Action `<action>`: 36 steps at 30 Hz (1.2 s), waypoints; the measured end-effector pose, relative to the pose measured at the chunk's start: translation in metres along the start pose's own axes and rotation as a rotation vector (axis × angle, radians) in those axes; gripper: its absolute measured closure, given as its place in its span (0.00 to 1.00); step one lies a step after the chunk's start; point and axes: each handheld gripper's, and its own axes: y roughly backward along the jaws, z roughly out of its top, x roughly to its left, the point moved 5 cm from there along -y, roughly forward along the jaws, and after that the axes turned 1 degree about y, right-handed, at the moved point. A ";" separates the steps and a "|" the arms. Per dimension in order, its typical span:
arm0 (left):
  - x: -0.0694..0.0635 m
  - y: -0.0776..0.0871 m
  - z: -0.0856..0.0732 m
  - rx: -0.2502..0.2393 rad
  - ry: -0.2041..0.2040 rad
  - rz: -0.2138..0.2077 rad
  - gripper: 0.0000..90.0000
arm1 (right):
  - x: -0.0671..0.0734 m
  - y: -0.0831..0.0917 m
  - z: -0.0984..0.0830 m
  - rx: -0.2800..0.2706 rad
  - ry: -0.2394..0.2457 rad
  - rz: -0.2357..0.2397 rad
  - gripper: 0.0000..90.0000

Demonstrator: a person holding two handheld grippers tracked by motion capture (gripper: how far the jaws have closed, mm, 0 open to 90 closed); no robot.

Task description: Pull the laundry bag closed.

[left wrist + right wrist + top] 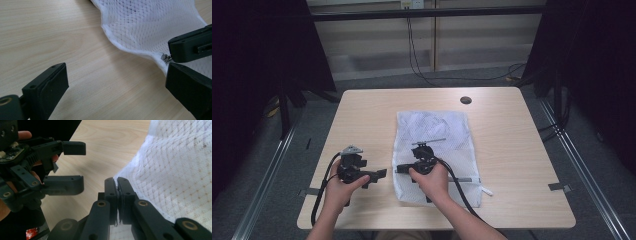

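A white mesh bag (434, 155) is lying flat on the light wooden table (362, 115), near the middle, with its long side going away from the person. The right gripper (401, 169) is resting over the near left part of the bag and is pointing to the left. In the right gripper view its two black jaws are standing pressed together, and they are pinching the white edge (115, 178) of the bag at their tips. In the left gripper view the small metal zipper pull (166, 58) is sitting at this hem, just beside the tip of the right gripper.

The left gripper (379, 176) is lying on the bare wood just to the left of the bag, pointing to the right, toward the other gripper. Its jaws are standing wide apart, with nothing between them, and they are not touching the bag
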 end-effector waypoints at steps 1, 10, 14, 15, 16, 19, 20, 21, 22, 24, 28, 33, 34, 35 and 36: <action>0.000 -0.001 0.000 0.003 -0.001 -0.001 0.05 | 0.000 0.000 0.000 0.000 0.000 0.000 0.97; -0.009 -0.005 -0.001 0.020 0.000 -0.062 0.04 | 0.002 0.002 0.002 -0.008 -0.002 0.008 0.97; -0.013 -0.007 -0.001 0.035 -0.012 -0.073 0.04 | 0.003 0.003 0.003 -0.016 -0.002 0.011 0.97; -0.014 -0.008 -0.002 0.039 -0.012 -0.078 0.04 | 0.003 0.003 0.003 -0.016 -0.002 0.011 0.97; -0.016 -0.009 -0.002 0.037 -0.007 -0.084 0.04 | 0.003 0.003 0.003 -0.017 -0.003 0.011 0.97; -0.020 -0.012 -0.002 0.045 -0.009 -0.102 0.04 | 0.004 0.004 0.003 -0.020 0.001 0.008 0.97; -0.021 -0.013 -0.002 0.050 -0.012 -0.105 0.04 | 0.004 0.004 0.003 -0.020 0.000 0.009 0.97; -0.021 -0.013 -0.003 0.055 -0.014 -0.114 0.03 | 0.005 0.004 0.004 -0.021 -0.001 0.011 0.97; -0.022 -0.014 -0.004 0.061 -0.012 -0.119 0.03 | 0.005 0.005 0.004 -0.021 -0.001 0.012 0.97; -0.024 -0.016 -0.005 0.068 -0.002 -0.127 0.03 | 0.005 0.005 0.004 -0.024 0.002 0.011 0.97; -0.027 -0.018 -0.006 0.081 0.013 -0.162 0.02 | 0.006 0.005 0.005 -0.027 0.003 0.014 0.97; -0.032 -0.022 -0.007 0.094 0.017 -0.197 0.02 | 0.008 0.006 0.006 -0.033 0.003 0.019 0.97; -0.034 -0.023 -0.007 0.093 0.031 -0.203 0.02 | 0.008 0.006 0.006 -0.035 0.004 0.020 0.97; -0.034 -0.023 -0.007 0.097 0.028 -0.205 0.02 | 0.009 0.006 0.006 -0.036 0.003 0.020 0.97; -0.034 -0.023 -0.007 0.103 0.019 -0.209 0.02 | 0.009 0.006 0.006 -0.036 0.005 0.021 0.97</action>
